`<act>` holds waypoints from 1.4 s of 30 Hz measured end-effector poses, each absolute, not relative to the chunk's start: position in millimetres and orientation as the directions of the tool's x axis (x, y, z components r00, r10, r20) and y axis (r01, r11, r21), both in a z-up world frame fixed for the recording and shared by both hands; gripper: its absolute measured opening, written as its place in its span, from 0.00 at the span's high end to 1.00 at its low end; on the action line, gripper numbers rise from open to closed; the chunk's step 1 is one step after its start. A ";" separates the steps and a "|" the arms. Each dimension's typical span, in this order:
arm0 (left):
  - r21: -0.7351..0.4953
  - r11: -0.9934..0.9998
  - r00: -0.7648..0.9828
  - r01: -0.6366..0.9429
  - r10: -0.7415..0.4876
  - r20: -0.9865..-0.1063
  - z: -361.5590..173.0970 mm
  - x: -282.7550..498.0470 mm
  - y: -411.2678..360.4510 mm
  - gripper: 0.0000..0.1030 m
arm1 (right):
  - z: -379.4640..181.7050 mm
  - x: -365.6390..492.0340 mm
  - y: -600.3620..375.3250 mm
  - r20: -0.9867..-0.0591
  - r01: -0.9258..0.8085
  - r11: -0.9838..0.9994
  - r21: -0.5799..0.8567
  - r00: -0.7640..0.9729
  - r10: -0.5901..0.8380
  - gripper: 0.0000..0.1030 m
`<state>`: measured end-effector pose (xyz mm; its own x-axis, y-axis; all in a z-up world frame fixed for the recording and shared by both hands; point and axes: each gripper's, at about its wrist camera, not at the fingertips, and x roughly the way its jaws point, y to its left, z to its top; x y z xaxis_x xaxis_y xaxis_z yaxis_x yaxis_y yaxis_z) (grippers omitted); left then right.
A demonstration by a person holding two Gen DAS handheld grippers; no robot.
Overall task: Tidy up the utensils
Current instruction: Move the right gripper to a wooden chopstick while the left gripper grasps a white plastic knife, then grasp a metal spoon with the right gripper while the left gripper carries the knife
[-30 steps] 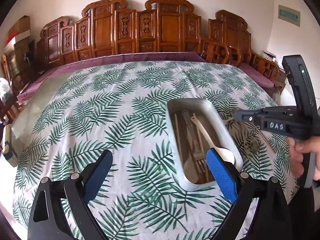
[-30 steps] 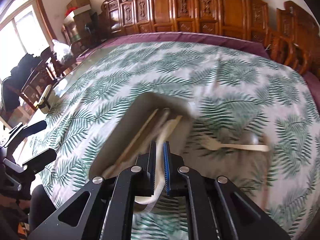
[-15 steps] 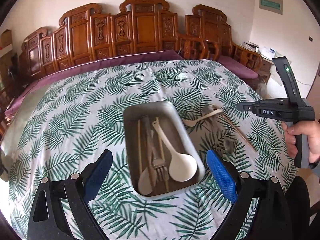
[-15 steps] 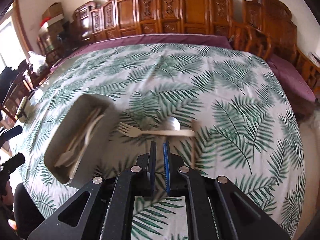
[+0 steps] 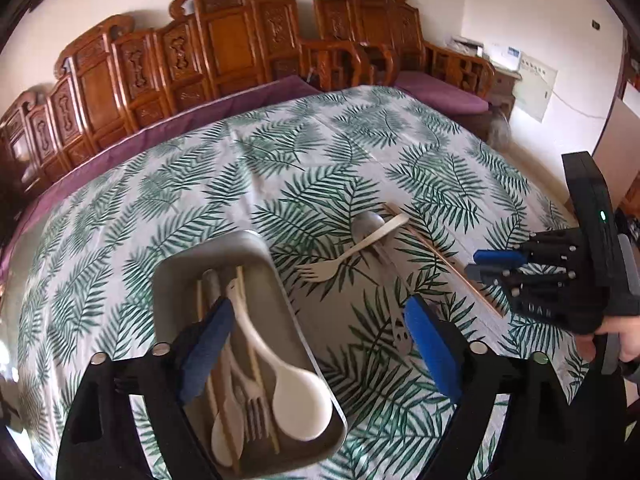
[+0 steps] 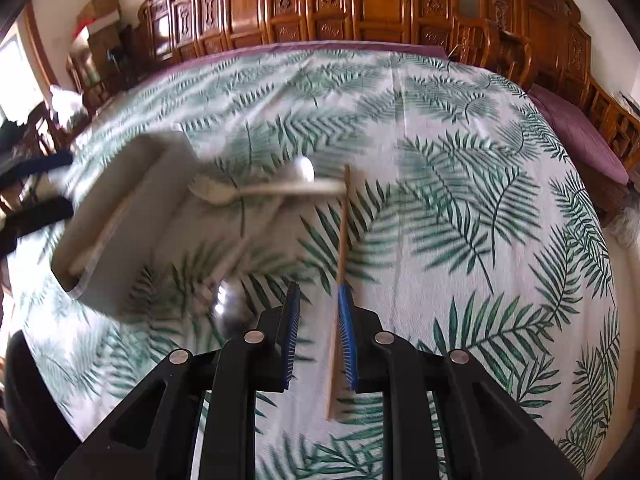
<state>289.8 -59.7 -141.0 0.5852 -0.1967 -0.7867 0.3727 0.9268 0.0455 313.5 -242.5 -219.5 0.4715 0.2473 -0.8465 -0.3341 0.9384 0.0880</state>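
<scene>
Chopstick [image 6: 342, 240] lay lengthwise on the palm-print tablecloth [image 6: 480, 184], its near part running between the pads of your right gripper [image 6: 318, 332], close against the right pad. Those jaws stood partly apart and held nothing. At its far tip the chopstick met the handle of a cream plastic fork [image 6: 256, 190], which lay crosswise over a metal spoon [image 6: 302, 170]; both were blurred there. Left of them sat the grey tray [image 5: 168, 280], already holding a white serving spoon [image 5: 296, 392], a metal fork [image 5: 252, 412], a small cream spoon [image 5: 226, 428] and chopsticks. Your left gripper [image 5: 316, 344] hung wide open with nothing in it, its left pad above the tray and its right pad above the cloth.
</scene>
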 end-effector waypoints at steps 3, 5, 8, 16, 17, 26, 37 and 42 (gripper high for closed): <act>0.059 0.916 0.547 0.397 -0.185 -0.816 -152.7 309.2 -76.4 0.27 | -229.6 312.6 -249.9 -0.849 -0.339 0.936 0.095 0.464 0.254 0.79; 0.068 0.912 0.522 0.406 -0.170 -0.836 -160.7 321.8 -85.2 0.31 | -230.8 312.5 -253.7 -0.845 -0.337 0.935 0.107 0.464 0.264 0.79; 0.069 0.905 0.473 0.420 -0.153 -0.867 -174.9 340.7 -96.2 0.39 | -229.7 313.5 -259.7 -0.838 -0.332 0.934 0.133 0.465 0.284 0.79; 0.128 0.871 0.402 0.474 -0.085 -0.912 -203.4 372.7 -123.2 0.57 | -223.5 312.7 -271.7 -0.816 -0.321 0.926 0.201 0.468 0.339 0.79; 0.134 0.866 0.391 0.482 -0.076 -0.917 -207.1 375.9 -125.9 0.61 | -223.6 312.4 -272.8 -0.815 -0.319 0.923 0.213 0.463 0.348 0.79; 0.166 0.860 0.351 0.482 -0.016 -0.936 -228.1 392.6 -131.3 0.67 | -225.3 315.0 -278.4 -0.819 -0.307 0.923 0.233 0.449 0.357 0.79; 0.124 0.859 0.356 0.496 -0.072 -0.932 -225.4 395.6 -134.4 0.95 | -224.2 313.0 -266.2 -0.820 -0.324 0.917 0.234 0.441 0.365 0.79; 0.107 0.874 0.385 0.474 -0.097 -0.918 -214.6 386.0 -128.6 0.95 | -224.6 316.1 -253.0 -0.823 -0.333 0.915 0.228 0.436 0.363 0.79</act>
<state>386.0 -128.6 -214.6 0.3853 -0.0972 -0.9177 0.4743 0.8739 0.1065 316.1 -253.0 -224.6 0.4362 0.3632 -0.8233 -0.3325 0.9152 0.2276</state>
